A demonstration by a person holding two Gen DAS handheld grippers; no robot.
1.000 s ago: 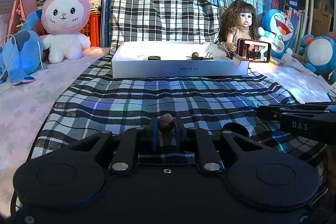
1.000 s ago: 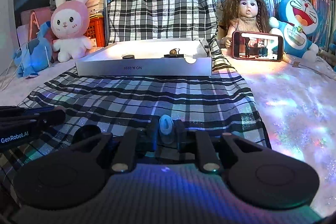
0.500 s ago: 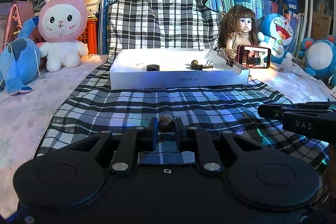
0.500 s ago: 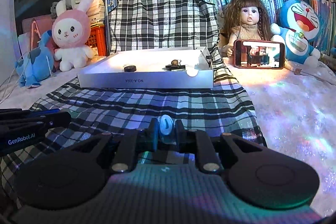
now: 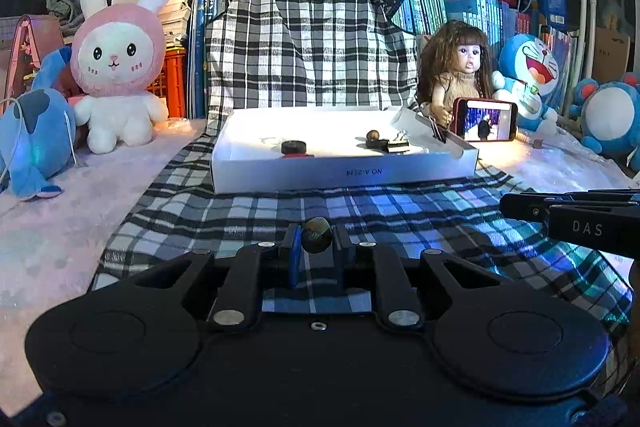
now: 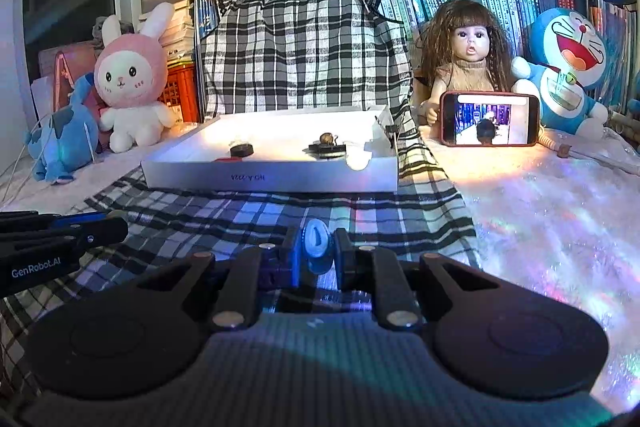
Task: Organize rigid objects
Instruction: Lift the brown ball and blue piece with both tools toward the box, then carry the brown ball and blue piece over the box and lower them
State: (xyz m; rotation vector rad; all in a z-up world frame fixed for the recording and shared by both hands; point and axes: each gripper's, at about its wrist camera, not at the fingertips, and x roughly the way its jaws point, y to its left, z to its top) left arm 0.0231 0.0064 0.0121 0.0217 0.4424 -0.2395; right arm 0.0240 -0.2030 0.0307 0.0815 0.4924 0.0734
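Note:
My left gripper (image 5: pixel 316 237) is shut on a small brown ball (image 5: pixel 316 234), held above the plaid cloth (image 5: pixel 280 211). My right gripper (image 6: pixel 317 247) is shut on a small pale blue and white piece (image 6: pixel 316 243). Ahead of both lies a white shallow box (image 5: pixel 344 173) (image 6: pixel 272 179). Inside it are a black disc (image 5: pixel 293 147) (image 6: pixel 242 149), a second brown ball (image 5: pixel 373 135) (image 6: pixel 327 138) and a black binder clip (image 5: pixel 398 145). The right gripper's body (image 5: pixel 576 221) shows at the right edge of the left wrist view; the left gripper's body (image 6: pixel 56 239) shows at the left edge of the right wrist view.
Behind the box a plaid shirt (image 5: pixel 312 47) hangs over books. A pink bunny plush (image 5: pixel 120 63) and a blue plush (image 5: pixel 32 143) sit at the left. A doll (image 5: pixel 460 67), a propped phone (image 5: pixel 486 119) and blue cat plushes (image 5: pixel 528 79) sit at the right.
The left wrist view has risen and pulled back slightly, so the box looks lower and more of its inside shows. Both grippers keep their grips on the same objects.

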